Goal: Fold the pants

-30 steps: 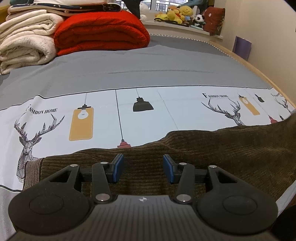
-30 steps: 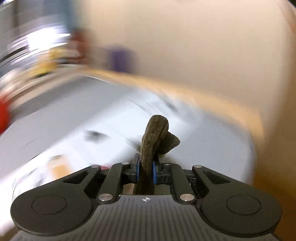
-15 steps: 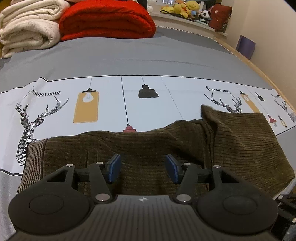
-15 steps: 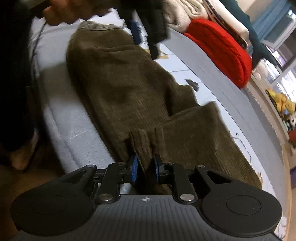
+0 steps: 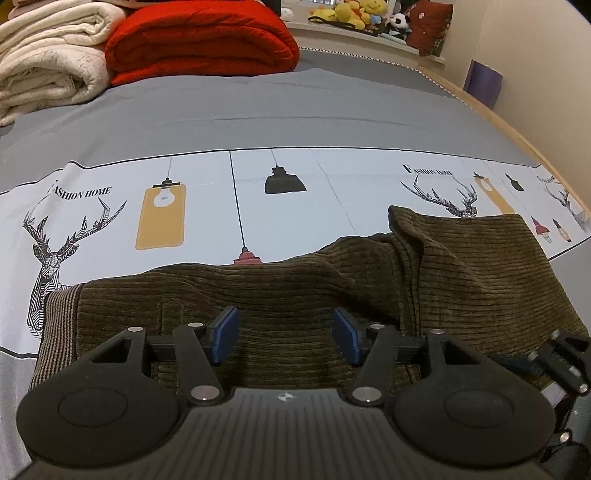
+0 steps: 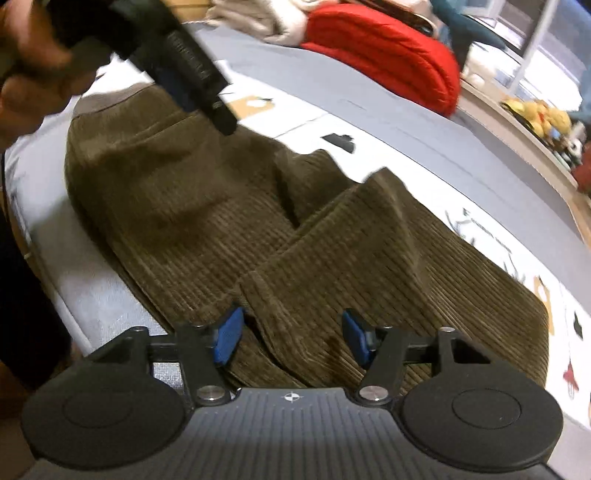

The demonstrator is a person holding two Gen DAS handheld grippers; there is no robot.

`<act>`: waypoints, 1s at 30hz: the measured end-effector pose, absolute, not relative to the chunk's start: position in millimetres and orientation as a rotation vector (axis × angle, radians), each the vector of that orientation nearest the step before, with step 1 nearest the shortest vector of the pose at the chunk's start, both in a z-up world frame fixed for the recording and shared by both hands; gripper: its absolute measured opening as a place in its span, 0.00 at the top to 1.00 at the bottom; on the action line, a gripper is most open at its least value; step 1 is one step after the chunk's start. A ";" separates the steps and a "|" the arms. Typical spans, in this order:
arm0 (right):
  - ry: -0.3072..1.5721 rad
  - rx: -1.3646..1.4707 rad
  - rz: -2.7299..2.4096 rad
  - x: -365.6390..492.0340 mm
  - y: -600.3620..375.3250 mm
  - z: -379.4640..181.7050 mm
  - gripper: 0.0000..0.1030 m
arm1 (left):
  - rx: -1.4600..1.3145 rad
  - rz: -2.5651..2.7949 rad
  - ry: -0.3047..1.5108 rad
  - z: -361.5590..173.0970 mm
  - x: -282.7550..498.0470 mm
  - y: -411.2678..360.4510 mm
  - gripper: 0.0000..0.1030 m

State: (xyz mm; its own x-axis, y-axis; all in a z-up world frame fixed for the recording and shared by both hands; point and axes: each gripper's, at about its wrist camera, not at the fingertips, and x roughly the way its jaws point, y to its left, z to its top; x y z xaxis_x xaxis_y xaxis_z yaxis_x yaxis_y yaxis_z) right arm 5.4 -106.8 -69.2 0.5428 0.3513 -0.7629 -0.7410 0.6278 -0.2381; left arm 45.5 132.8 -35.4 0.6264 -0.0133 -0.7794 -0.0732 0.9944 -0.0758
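Note:
Olive-brown corduroy pants (image 5: 369,280) lie on the bed near its front edge, the leg end folded back over the middle. The striped waistband (image 5: 55,321) is at the left. My left gripper (image 5: 284,334) is open just above the pants' upper part, holding nothing. My right gripper (image 6: 291,339) is open over the folded leg end (image 6: 369,258), its pads apart and free of the cloth. The right wrist view shows the pants (image 6: 177,192) stretching away to the left gripper (image 6: 184,62) held in a hand.
The bed has a grey sheet (image 5: 258,96) with a white printed band (image 5: 258,192). Folded red (image 5: 199,37) and cream blankets (image 5: 48,59) lie at the far end. Plush toys (image 5: 354,14) sit on the sill. A wooden bed edge (image 5: 517,129) runs along the right.
My right gripper carried the leg end over the pants, laid it down and opened. My left gripper stayed open over the waist part.

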 end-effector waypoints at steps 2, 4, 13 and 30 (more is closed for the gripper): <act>0.745 -0.590 0.757 1.0 -105.5 -69.5 0.87 | -0.105 0.038 0.894 -35.5 45.9 133.6 0.39; 0.661 -0.618 0.753 -6.3 -104.5 -55.3 0.88 | -0.112 0.040 0.896 -35.9 46.9 134.8 0.39; 0.678 -0.836 0.945 -52.9 -113.1 -71.3 0.94 | -0.120 -0.004 0.897 -33.2 57.5 116.3 0.39; 0.899 -0.437 0.635 30.3 -154.8 -53.4 0.57 | -0.044 -0.318 1.006 -54.9 72.5 44.0 0.40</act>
State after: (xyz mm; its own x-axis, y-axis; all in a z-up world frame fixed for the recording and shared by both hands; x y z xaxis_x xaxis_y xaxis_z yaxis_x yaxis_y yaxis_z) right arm 30.3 -154.8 -53.4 0.4623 0.3219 -0.8262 -0.6709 0.7362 -0.0885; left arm 72.5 44.0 -54.9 0.4929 -0.2819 -0.8232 0.2421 0.9531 -0.1815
